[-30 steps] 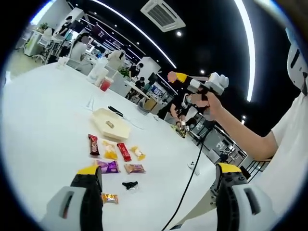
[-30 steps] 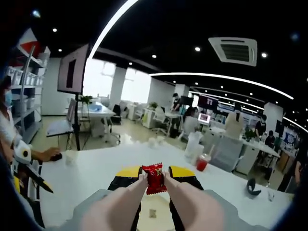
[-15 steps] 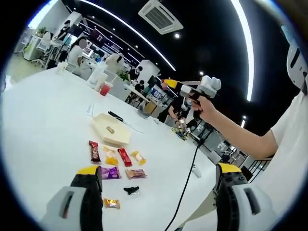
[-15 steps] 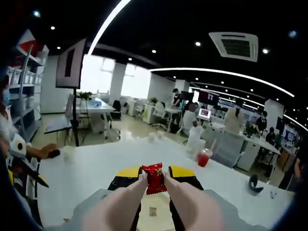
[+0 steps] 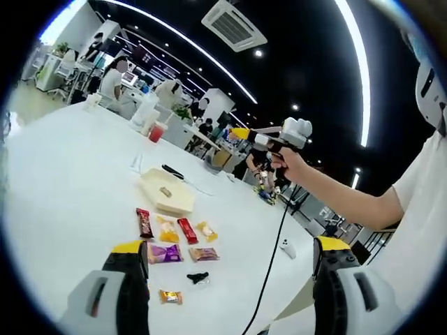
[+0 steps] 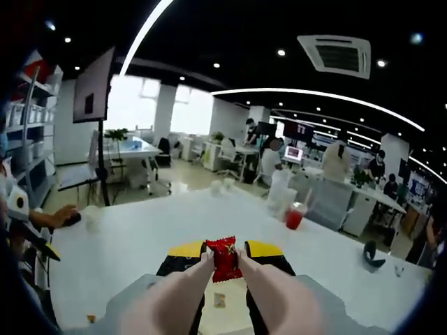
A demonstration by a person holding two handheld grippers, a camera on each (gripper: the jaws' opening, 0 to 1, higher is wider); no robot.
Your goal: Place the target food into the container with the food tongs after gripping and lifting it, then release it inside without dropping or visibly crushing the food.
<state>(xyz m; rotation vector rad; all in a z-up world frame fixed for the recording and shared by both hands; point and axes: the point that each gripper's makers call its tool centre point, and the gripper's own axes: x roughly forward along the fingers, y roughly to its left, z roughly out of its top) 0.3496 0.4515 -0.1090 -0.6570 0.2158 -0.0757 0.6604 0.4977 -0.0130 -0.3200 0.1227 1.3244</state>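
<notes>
Lowered right tool (image 6: 225, 259) grips red candy (image 6: 225, 257) above tray (image 5: 166, 193).

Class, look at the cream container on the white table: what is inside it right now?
The cream container holds one small wrapped snack. In the right gripper view, the tongs holding a red packet cover most of the container's interior.

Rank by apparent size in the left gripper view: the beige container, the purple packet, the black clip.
1. Beige container, largest, though farthest away.
2. Purple packet.
3. Black clip, smallest, though nearest of the three.
</notes>
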